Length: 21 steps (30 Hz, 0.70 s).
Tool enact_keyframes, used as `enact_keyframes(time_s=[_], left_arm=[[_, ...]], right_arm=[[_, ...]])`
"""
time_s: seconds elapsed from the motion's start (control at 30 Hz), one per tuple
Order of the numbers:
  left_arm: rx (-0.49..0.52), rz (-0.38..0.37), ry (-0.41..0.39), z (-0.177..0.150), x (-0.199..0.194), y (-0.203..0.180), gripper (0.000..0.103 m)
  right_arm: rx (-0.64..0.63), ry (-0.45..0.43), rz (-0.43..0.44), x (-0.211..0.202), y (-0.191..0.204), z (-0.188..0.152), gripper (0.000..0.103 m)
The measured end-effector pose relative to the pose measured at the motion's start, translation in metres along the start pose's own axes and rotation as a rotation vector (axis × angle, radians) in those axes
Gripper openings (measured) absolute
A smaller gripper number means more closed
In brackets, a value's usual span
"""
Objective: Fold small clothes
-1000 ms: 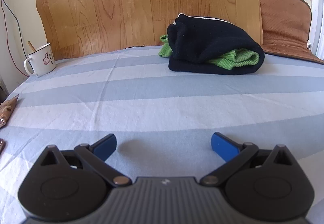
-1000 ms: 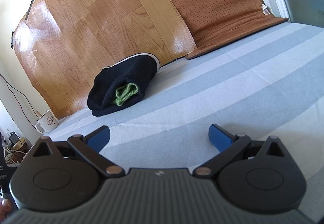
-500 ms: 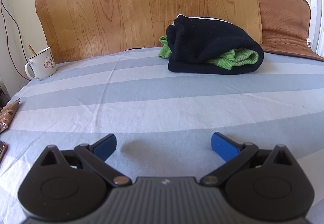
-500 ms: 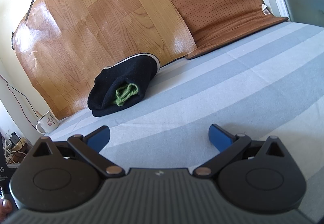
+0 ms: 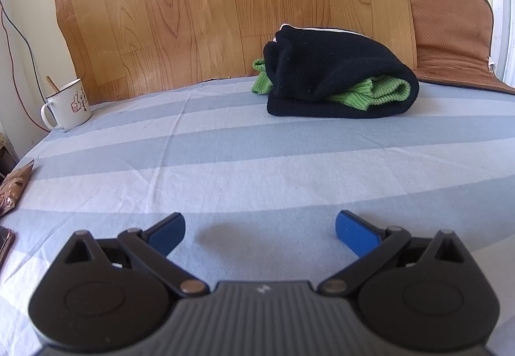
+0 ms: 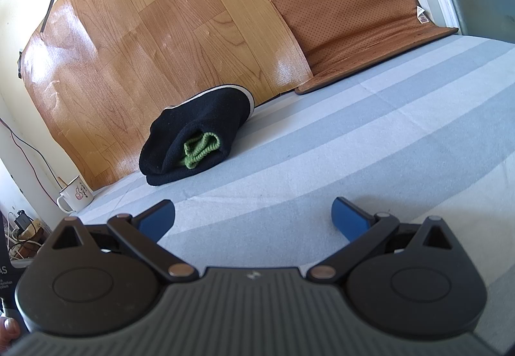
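A folded black knit garment [image 5: 338, 79] with green ribbed cloth [image 5: 379, 94] tucked inside lies at the far side of the blue-and-white striped cloth surface [image 5: 257, 163], against the wood-pattern board. It also shows in the right wrist view [image 6: 196, 140], far left of centre. My left gripper [image 5: 260, 232] is open and empty, low over the cloth, well short of the garment. My right gripper [image 6: 253, 217] is open and empty, also well short of it.
A white enamel mug [image 5: 66, 105] with a stick in it stands at the far left edge, also in the right wrist view [image 6: 74, 194]. A brown perforated mat [image 6: 354, 8] leans at the back right. A snack packet [image 5: 13, 188] lies at the left edge.
The left wrist view has shifted slightly, so the garment and mug sit a little lower and to the right. The right gripper has not moved. Both stay open.
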<state>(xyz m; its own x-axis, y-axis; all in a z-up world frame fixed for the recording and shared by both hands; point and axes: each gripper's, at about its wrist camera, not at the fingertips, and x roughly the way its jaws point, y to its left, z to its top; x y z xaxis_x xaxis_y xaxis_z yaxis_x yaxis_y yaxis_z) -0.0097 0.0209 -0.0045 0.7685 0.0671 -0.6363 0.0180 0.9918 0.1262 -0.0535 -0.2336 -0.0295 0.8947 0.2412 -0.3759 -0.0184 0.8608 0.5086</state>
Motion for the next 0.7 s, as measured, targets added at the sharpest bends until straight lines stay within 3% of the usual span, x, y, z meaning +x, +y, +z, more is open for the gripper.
enact_keyframes(time_s=[0.7], left_arm=[[0.006, 0.030, -0.008, -0.0002, -0.0032, -0.0032, 0.103]], right_arm=[[-0.045, 0.004, -0.044, 0.0000, 0.0065, -0.0016, 0.103]])
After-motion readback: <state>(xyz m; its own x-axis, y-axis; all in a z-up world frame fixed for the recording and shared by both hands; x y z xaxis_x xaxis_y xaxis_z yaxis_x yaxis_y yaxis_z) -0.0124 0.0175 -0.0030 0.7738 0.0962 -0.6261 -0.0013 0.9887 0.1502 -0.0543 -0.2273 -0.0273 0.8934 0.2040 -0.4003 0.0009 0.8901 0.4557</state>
